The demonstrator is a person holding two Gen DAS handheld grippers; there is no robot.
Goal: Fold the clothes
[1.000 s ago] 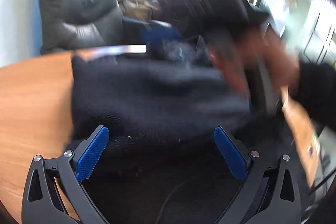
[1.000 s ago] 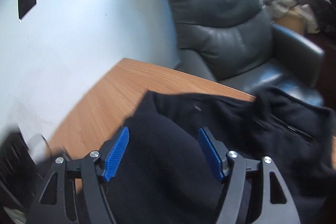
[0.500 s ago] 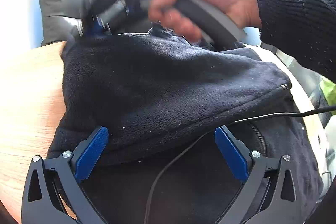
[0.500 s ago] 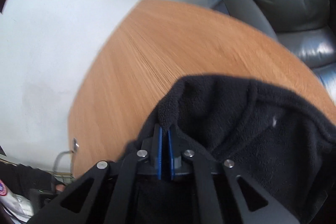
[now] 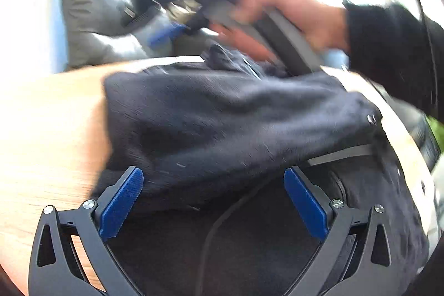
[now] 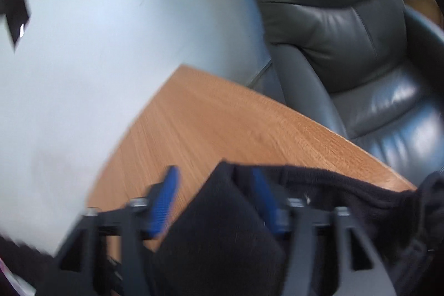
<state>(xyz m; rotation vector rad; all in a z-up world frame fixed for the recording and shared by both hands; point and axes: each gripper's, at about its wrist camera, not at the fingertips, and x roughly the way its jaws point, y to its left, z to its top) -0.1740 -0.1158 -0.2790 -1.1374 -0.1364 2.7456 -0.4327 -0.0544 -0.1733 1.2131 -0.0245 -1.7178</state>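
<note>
A black fleece jacket (image 5: 227, 124) lies bunched on the wooden table (image 5: 47, 129). My left gripper (image 5: 213, 201) is open just above the near part of the jacket, its blue pads wide apart. In the left wrist view the right gripper (image 5: 166, 32) is blurred, held by a hand above the jacket's far edge. In the right wrist view my right gripper (image 6: 216, 201) is open, with a fold of the jacket (image 6: 219, 229) lying between the pads, loose. The frame is blurred by motion.
A grey leather armchair (image 6: 347, 27) stands just beyond the table's far edge (image 6: 277, 104). A pale wall (image 6: 111, 32) is on the left. A thin black cable (image 5: 222, 221) crosses the jacket near my left gripper.
My right gripper was shut on the jacket's edge half a second ago and has opened, letting the fabric go, and has drawn back and tilted up. The left gripper has barely moved.
</note>
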